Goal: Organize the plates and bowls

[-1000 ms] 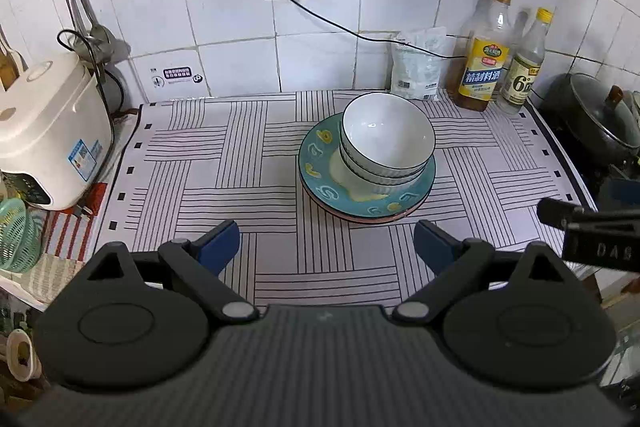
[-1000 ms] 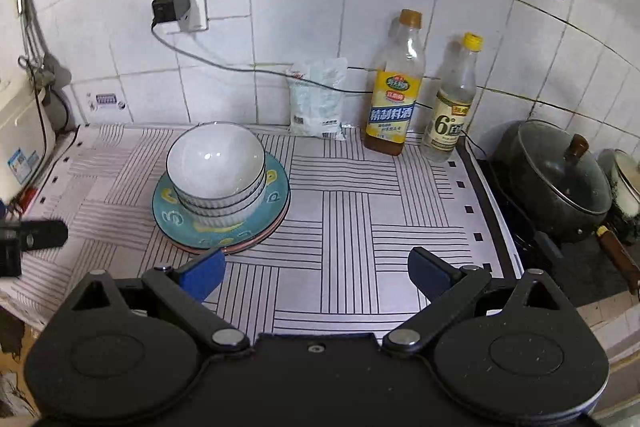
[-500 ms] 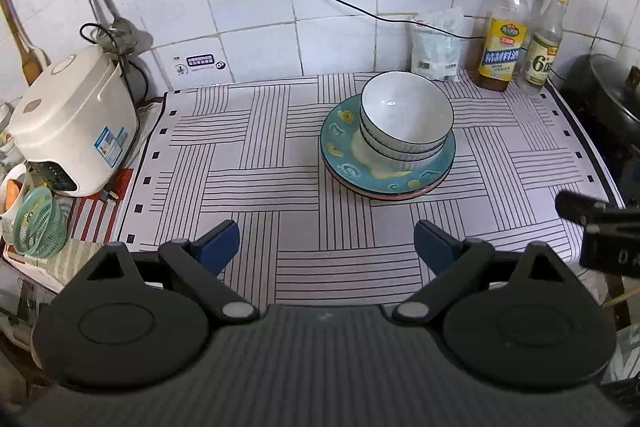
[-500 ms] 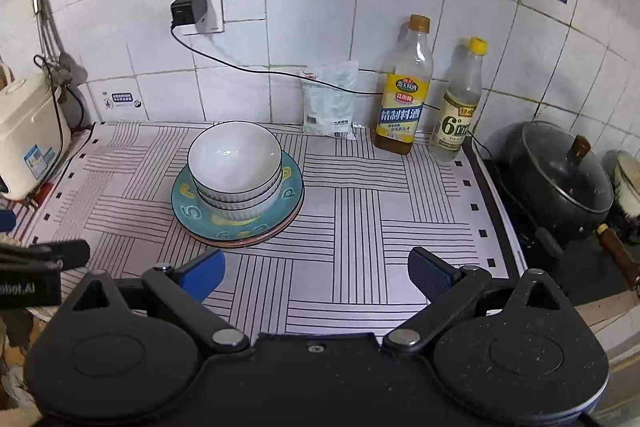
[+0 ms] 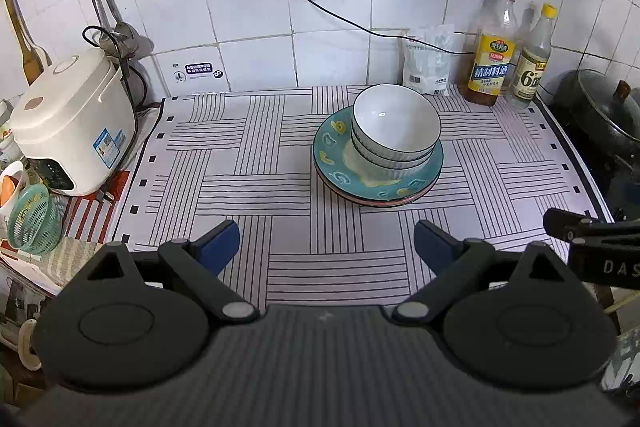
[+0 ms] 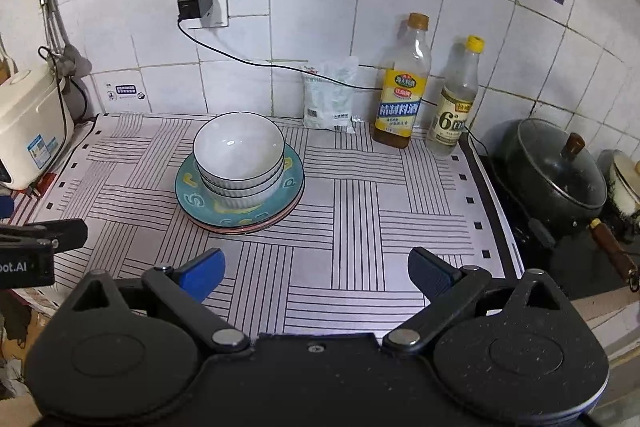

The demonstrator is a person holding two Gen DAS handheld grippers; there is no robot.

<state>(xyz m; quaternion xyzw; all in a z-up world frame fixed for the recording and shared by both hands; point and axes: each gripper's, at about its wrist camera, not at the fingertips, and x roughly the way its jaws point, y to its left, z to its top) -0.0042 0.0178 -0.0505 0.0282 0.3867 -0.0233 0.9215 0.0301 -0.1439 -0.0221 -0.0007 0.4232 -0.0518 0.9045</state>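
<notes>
Stacked white ribbed bowls [image 5: 394,129] sit on a teal patterned plate [image 5: 336,155], which lies on another plate with a reddish rim, on the striped mat [image 5: 240,167]. The stack also shows in the right wrist view: bowls [image 6: 239,157], plate [image 6: 192,193]. My left gripper [image 5: 326,247] is open and empty, held back above the mat's front edge, well short of the stack. My right gripper [image 6: 316,273] is open and empty, above the front of the mat, to the right of the stack.
A white rice cooker [image 5: 72,123] and a green basket [image 5: 32,219] stand at the left. Two bottles [image 6: 402,87] and a white bag [image 6: 330,95] line the tiled wall. A lidded black pot [image 6: 556,175] sits on the stove at the right.
Both grippers have drawn back and up from the stack, so more of the counter and wall shows. The bowls and plates have not moved. Jaws stay open.
</notes>
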